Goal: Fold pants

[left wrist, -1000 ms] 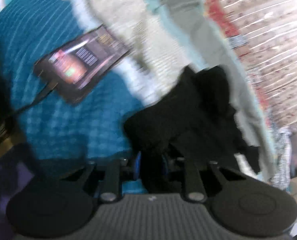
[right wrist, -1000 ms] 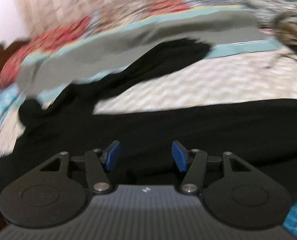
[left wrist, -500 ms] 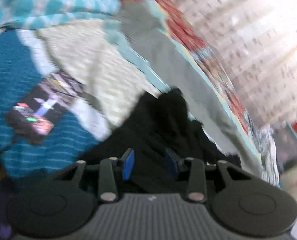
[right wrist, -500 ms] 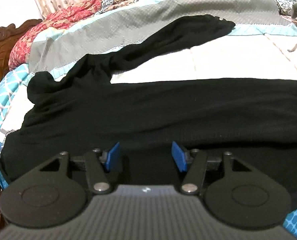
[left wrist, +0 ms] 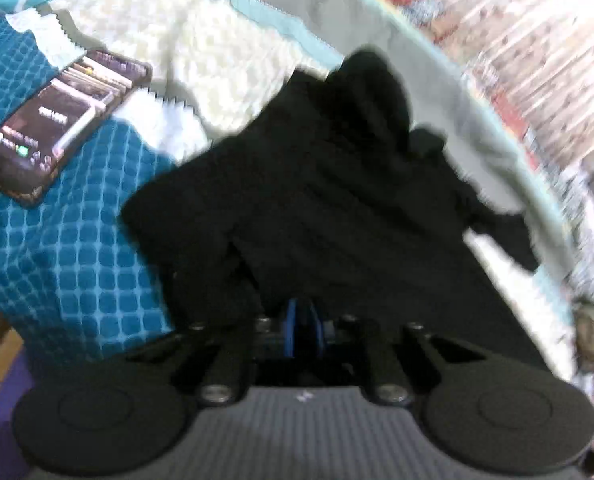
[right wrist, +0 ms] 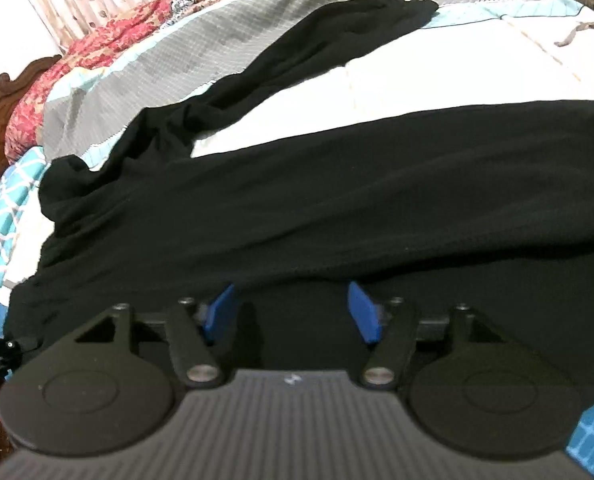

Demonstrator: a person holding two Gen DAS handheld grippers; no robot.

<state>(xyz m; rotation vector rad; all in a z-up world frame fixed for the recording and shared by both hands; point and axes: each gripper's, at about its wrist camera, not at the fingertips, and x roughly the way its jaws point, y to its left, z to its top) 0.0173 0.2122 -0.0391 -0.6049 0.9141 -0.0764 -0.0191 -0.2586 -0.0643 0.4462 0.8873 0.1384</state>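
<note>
- The pants [right wrist: 337, 184] lie spread across the bed [right wrist: 457, 72], one leg running toward its far side.
- A phone [left wrist: 61, 124] lies on the bed, left of the pants.
- The headboard [right wrist: 1, 120] stands at the bed's left.

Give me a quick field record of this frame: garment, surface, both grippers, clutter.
garment: black pants, spread out, legs apart, not yet folded
surface: bed with patchwork quilt
left gripper: jaws shut on pants fabric near the waist end
right gripper: jaws open, low over the near leg, gripping nothing
clutter: phone, screen lit, on the blue quilt patch left of the pants
</note>
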